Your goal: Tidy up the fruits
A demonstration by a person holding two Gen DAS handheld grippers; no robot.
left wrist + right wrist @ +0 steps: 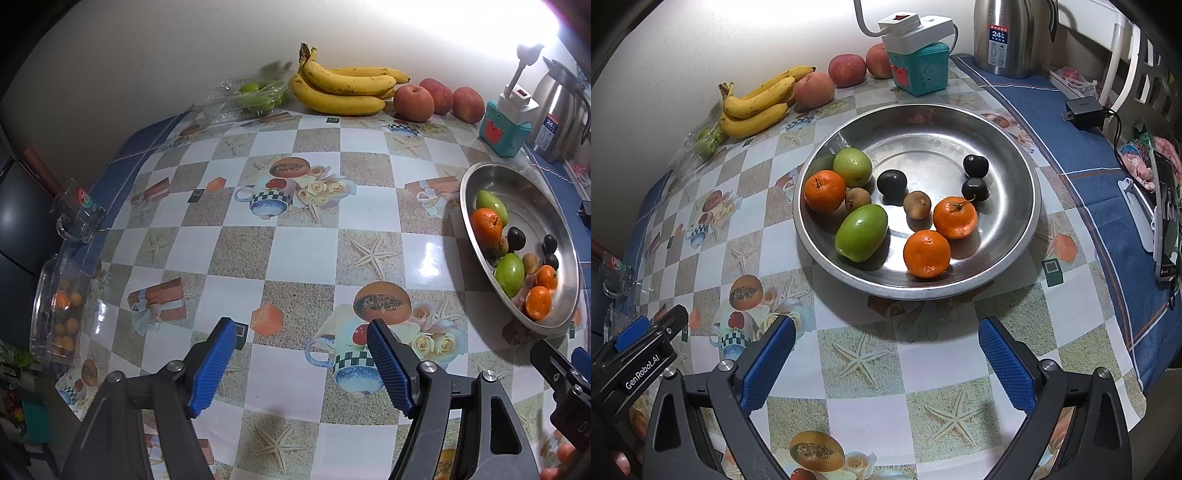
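Three mandarins [926, 253], two green fruits [861, 233] fill the steel bowl [1015, 236] at twelve o'clock; both grippers, left [301, 363] and right [886, 363], hover tilted downward, open, empty.

Beyond the blue-padded jaws, the desk [857, 402] wears white-and-sandy checks with starfish, while the silvery bowl [1015, 147] ahead holds orange mandarins [926, 253], green fruits [861, 233] and dark plums [891, 182].

Your left black gripper with blue ribbed pads [301, 363] tilts downward, jaws apart and empty. Your right black, blue-padded gripper [886, 363] does likewise.
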